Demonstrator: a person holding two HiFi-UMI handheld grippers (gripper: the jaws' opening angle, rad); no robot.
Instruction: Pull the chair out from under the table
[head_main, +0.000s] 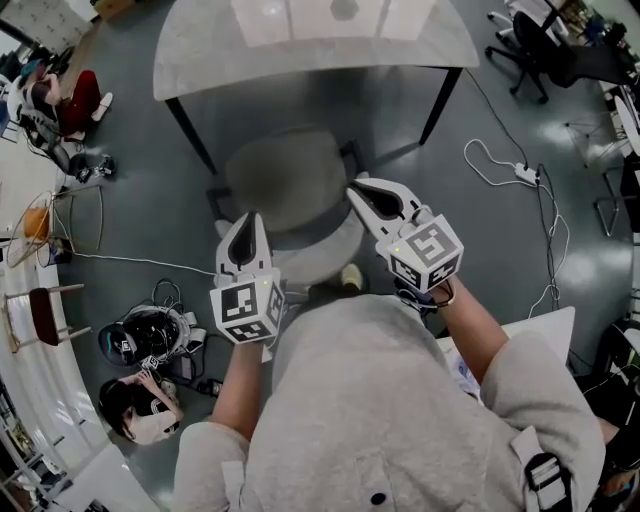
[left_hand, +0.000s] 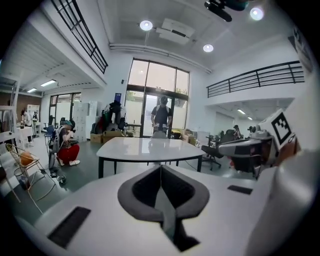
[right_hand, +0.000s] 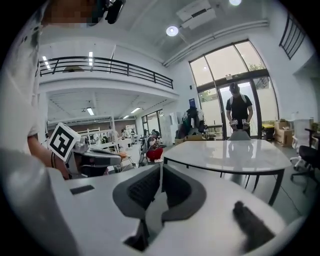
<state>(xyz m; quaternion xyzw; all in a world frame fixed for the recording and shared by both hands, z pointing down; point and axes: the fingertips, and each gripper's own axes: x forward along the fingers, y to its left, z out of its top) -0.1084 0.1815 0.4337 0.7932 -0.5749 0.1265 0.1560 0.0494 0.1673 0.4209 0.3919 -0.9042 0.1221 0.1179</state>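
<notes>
While the person stands at the near side of the worktop, both tools are held up in front of the chest, side by side and pointing away across the room. The left tool has its jaws pressed together with nothing between them. The right tool is the same, jaws together and empty; in its own view the closed tips line up just left of the worktop's near corner.

The chair stands on the grey floor between the worktop's black legs and the person. Its rounded seat lies mostly out beyond the worktop's near edge, and its pale backrest is nearest the person, seen from above between the two tools. Neither tool grips it.

On the floor to the right a white cable loops toward a power strip. At the near left a dark helmet lies beside a crouching person.
</notes>
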